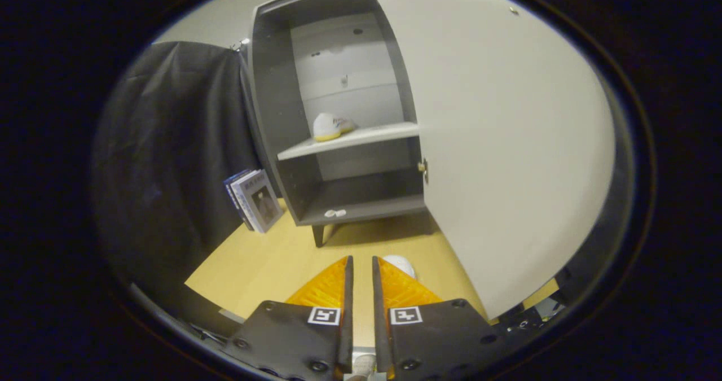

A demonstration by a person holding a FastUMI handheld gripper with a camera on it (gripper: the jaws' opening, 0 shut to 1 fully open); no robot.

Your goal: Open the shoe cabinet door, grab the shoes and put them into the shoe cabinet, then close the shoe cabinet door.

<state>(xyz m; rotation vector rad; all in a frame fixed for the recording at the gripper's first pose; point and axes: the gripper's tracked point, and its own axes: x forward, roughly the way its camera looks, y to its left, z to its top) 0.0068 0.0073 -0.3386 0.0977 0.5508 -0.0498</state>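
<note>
The grey shoe cabinet [271,87] stands ahead with its pale door [507,144] swung wide open to the right. One white shoe with a yellow sole [331,126] rests on the cabinet's middle shelf [366,135]. A second white shoe [401,265] lies on the wooden floor just beyond my right fingertip, mostly hidden by it. My gripper [359,260] hangs low in front of the cabinet, its fingers close together with only a narrow slit and nothing between them.
A few books [255,199] lean against the cabinet's left side on the floor. A small white bit [335,213] lies on the bottom shelf. Black cloth hangs to the left. The open door's edge reaches down near my right finger.
</note>
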